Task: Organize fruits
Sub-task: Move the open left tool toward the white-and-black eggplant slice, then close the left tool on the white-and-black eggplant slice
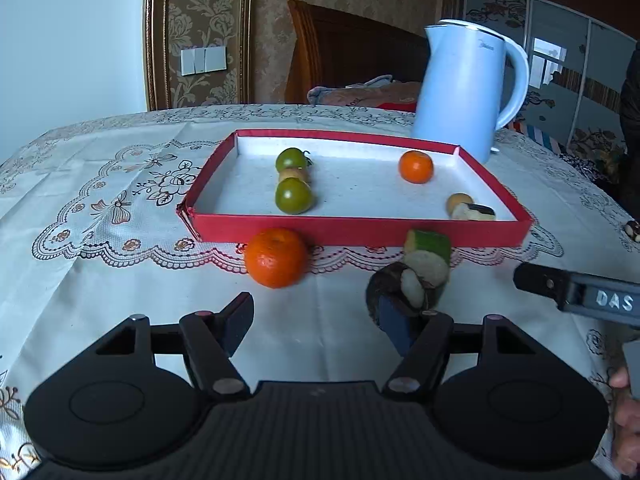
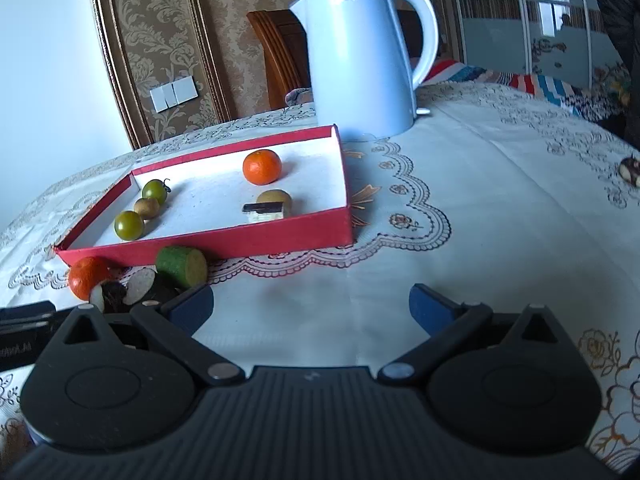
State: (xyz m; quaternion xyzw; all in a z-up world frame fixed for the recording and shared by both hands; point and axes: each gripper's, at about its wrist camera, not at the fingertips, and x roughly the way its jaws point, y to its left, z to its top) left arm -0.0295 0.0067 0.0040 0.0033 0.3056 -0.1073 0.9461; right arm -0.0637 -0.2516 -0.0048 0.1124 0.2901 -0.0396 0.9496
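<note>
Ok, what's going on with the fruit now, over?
Left tool and right tool open, empty. Orange, cucumber chunk, dark fruit outside red tray. Nothing blocking.

Left gripper [image 1: 316, 322], fingers spread wide with nothing between them. Ahead of the left finger lies an orange [image 1: 276, 257], touching the near wall of a red tray [image 1: 360, 232]. At the right finger's tip sits a dark mangosteen [image 1: 394, 292], a green cucumber piece [image 1: 428, 256] just beyond. Far right, the right gripper [image 1: 576, 290]; beyond the tray, a white kettle [image 1: 468, 88].
</note>
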